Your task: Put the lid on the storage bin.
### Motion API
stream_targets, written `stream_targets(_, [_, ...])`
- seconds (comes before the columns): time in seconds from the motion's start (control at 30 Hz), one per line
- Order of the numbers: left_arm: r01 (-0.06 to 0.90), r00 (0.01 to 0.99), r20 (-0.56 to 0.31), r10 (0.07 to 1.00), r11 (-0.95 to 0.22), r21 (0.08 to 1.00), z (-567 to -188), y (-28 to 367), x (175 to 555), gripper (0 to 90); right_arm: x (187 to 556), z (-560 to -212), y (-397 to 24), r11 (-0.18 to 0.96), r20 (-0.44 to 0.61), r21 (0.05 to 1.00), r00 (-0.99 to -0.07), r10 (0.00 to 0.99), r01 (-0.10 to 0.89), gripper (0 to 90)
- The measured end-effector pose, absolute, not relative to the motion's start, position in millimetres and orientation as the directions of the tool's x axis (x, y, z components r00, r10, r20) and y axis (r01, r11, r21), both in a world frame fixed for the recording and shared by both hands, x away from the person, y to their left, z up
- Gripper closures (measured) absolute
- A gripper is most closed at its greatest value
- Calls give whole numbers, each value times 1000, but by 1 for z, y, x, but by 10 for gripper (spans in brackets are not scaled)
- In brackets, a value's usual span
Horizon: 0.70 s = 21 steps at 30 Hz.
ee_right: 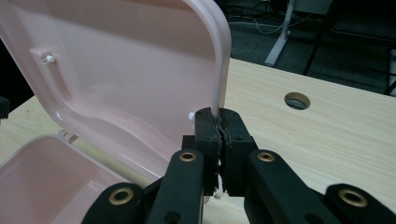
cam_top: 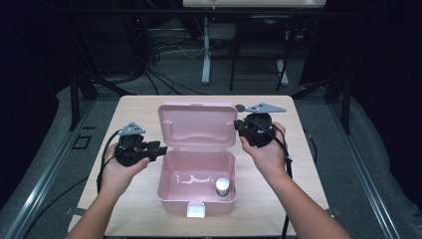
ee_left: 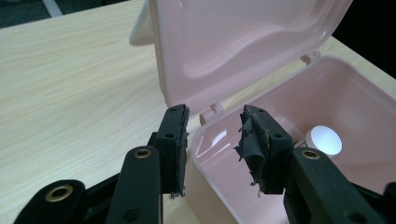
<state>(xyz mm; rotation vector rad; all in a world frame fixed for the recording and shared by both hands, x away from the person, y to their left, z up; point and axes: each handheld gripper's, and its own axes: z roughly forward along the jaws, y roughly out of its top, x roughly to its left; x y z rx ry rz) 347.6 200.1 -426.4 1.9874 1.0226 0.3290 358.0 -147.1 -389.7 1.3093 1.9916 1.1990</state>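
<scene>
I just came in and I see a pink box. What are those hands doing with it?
A person works with two grippers at a table. The right gripper is shut on the edge of the lid of the box, holding it up and open. The left gripper hovers open at the box's left side, gripping nothing. A little white-capped bottle stands inside the box.

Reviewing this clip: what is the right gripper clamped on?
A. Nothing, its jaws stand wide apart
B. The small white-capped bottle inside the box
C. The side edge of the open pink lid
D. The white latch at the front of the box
C: the right gripper has its jaws pressed together on the lid rim, holding it upright.
</scene>
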Motion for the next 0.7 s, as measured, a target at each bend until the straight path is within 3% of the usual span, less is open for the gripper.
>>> stream_targets(0.7, [514,599,-111,793,-274,813,-393,209,361,704,356,-391,-148,159,79,862,-439,895,481,872])
